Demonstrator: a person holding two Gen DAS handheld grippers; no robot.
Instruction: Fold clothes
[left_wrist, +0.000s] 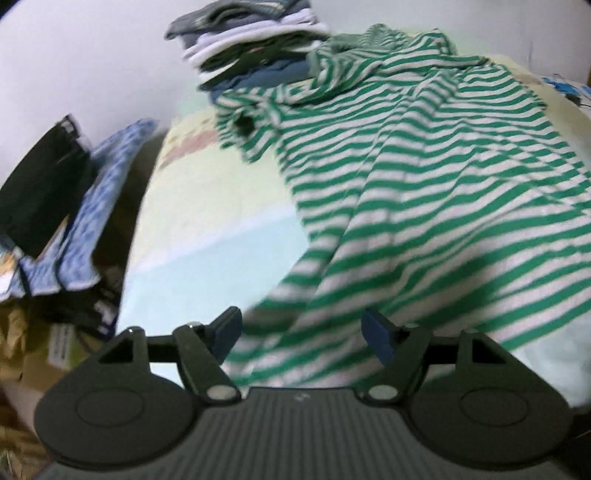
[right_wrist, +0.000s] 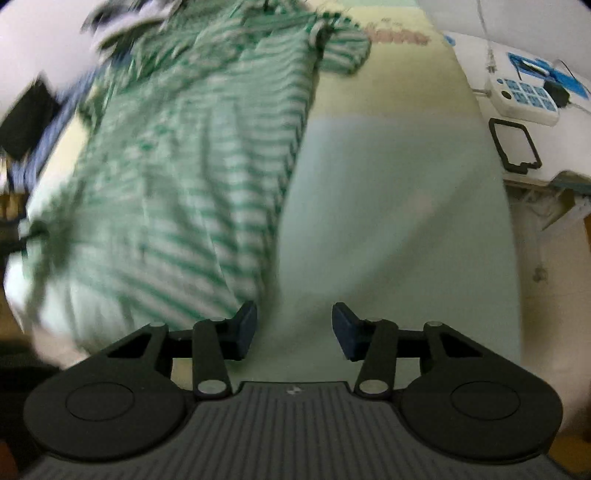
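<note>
Both fisheye views look steeply down along their own fingers, close above the tabletop (left_wrist: 207, 236); the left wrist view faces the striped shirt (left_wrist: 424, 192) and a stack of folded clothes (left_wrist: 251, 48) behind; the right wrist view shares that shirt (right_wrist: 177, 155), blurred.

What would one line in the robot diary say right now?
shirt: spread out, unfolded | left tool: open over shirt's bottom edge | right tool: open, beside shirt | pile of folded clothes: behind shirt
</note>
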